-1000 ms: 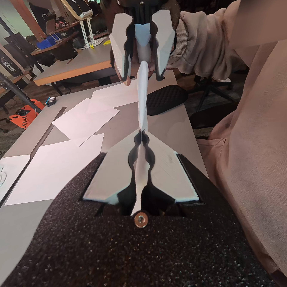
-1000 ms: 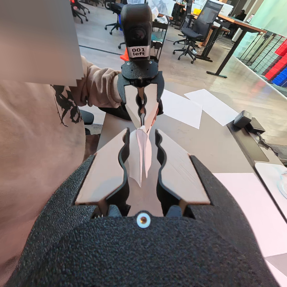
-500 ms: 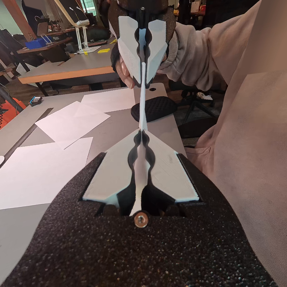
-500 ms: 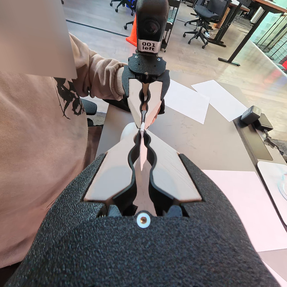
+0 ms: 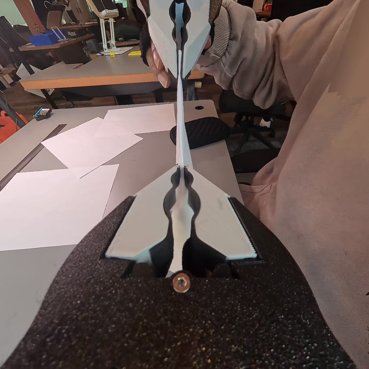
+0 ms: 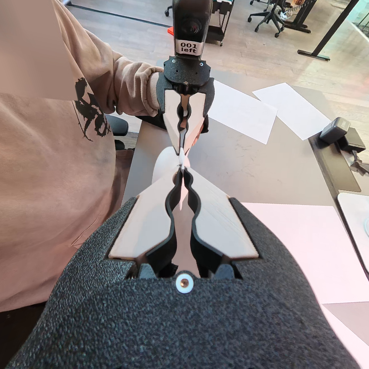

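Both claws pinch one folded sheet of paper [image 5: 181, 127] edge-on above the desk [image 5: 127, 169]. The left claw [image 5: 181, 167] is pressed together on its near end; the right claw [image 5: 180, 76], straight ahead and facing it, grips the far end. Loose sheets [image 5: 89, 139] lie below, left of the left claw. No containers show.
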